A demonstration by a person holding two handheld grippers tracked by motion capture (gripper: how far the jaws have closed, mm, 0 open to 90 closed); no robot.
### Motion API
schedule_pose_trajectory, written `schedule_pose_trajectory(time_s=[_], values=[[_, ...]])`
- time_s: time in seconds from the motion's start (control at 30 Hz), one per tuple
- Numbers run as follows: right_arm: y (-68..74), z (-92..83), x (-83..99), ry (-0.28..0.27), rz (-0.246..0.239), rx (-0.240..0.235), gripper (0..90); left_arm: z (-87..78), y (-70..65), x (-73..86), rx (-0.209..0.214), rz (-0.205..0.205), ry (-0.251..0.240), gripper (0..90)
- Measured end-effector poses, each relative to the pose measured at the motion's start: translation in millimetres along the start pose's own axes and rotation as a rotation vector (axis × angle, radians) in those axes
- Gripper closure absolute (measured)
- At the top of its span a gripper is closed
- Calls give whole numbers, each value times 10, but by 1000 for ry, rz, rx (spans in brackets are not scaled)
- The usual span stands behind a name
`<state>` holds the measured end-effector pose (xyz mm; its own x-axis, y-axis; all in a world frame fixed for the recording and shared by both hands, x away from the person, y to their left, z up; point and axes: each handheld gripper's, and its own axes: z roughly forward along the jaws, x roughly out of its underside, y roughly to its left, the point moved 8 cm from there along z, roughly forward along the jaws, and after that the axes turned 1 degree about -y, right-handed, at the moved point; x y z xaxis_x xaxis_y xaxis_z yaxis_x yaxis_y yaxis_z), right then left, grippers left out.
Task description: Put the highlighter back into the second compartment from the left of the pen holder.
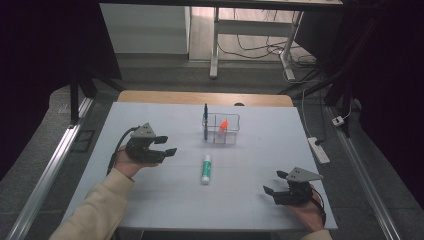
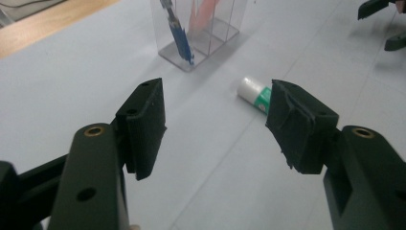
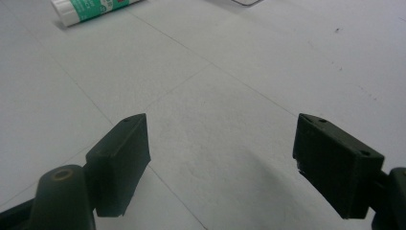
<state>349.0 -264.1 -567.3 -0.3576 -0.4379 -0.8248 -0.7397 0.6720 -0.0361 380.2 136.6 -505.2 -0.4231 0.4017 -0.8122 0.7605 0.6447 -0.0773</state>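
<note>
— Glue stick (image 1: pixel 205 169) lies flat on the white mat (image 1: pixel 165 200), near the middle, its white cap toward the person and its green body pointing away toward the clear holder (image 1: pixel 223 129). Nothing touches it.

— And the left gripper (image 1: pixel 169 146)?

— Well to the left of the stick, held in a hand with a cream sleeve (image 1: pixel 95 210), aimed to the right across the mat. Its jaws stand spread apart with nothing between them. In the left gripper view the stick (image 2: pixel 256 94) shows beyond the gap, partly hidden behind the right-hand jaw, and apart from both pads.

— The right one?

— Right gripper (image 1: pixel 275 183) sits near the mat's front right corner, pointing left. Its jaws are also spread wide over bare mat, empty. In its own view the stick (image 3: pixel 91 8) lies far off at the top left.

— What is in the holder?

— It stands just behind the stick, split into compartments. A dark blue pen (image 1: pixel 205 122) stands upright at its left side, and something orange (image 1: pixel 223 125) leans inside. In the left gripper view the pen (image 2: pixel 179 36) sits in the near left compartment, tip down.

— Anything else?

— A wooden table edge (image 1: pixel 200 97) shows behind the mat.
</note>
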Motion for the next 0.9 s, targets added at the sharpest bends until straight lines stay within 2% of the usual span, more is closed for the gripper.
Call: schedule_pose_trajectory(time_s=[0.5,0.7,0.9], values=[[-3,3,3,2,-2,1,197,-145,-80,419,2,-62,52,344],[3,1,-7,-3,-6,1,196,-172,-99,512,-3,-64,67,328],[7,5,-13,3,-13,0,197,-110,-122,516,3,-47,87,313]])
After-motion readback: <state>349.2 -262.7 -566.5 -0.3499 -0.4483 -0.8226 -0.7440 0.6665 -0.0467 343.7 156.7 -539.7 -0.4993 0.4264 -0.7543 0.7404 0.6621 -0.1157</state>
